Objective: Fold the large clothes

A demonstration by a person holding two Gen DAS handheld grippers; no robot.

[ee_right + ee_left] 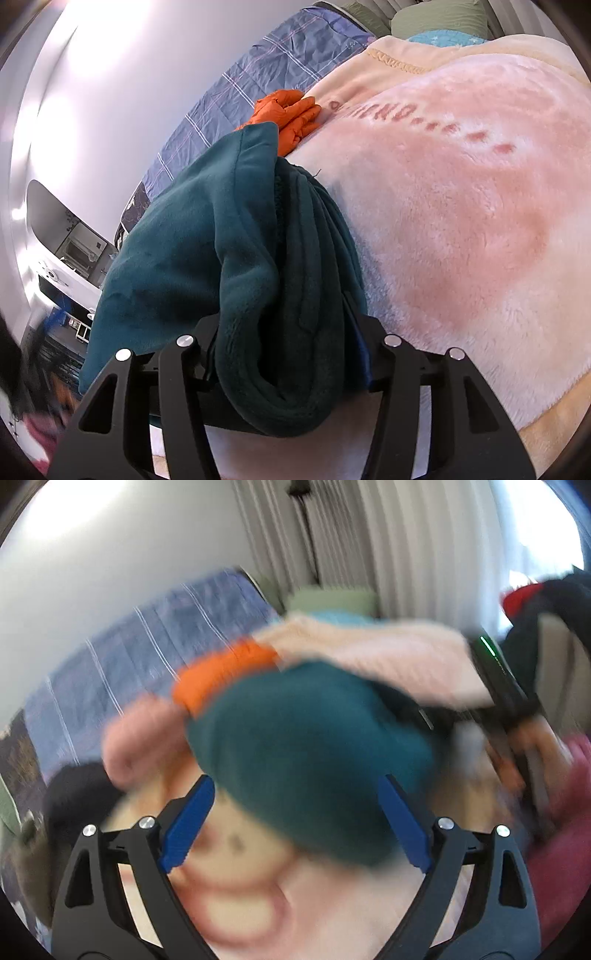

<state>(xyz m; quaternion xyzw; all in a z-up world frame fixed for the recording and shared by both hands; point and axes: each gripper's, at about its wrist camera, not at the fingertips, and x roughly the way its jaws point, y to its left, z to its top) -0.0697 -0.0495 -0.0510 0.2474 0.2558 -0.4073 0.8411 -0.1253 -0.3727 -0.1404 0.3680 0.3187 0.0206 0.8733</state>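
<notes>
Pink blanket (461, 206) lettered "...END....", right tongs (284, 354) clamping teal fleece (192, 258)

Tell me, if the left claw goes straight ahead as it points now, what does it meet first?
Most likely the teal fleece garment, bunched between and ahead of the open left claw. The picture is blurred, so depth is uncertain.

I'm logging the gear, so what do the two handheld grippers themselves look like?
Both have matte black angular linkage frames with triangular cutouts and silver round bolt heads. The left gripper carries ribbed blue finger pads. The right gripper shows only a blue sliver.
</notes>
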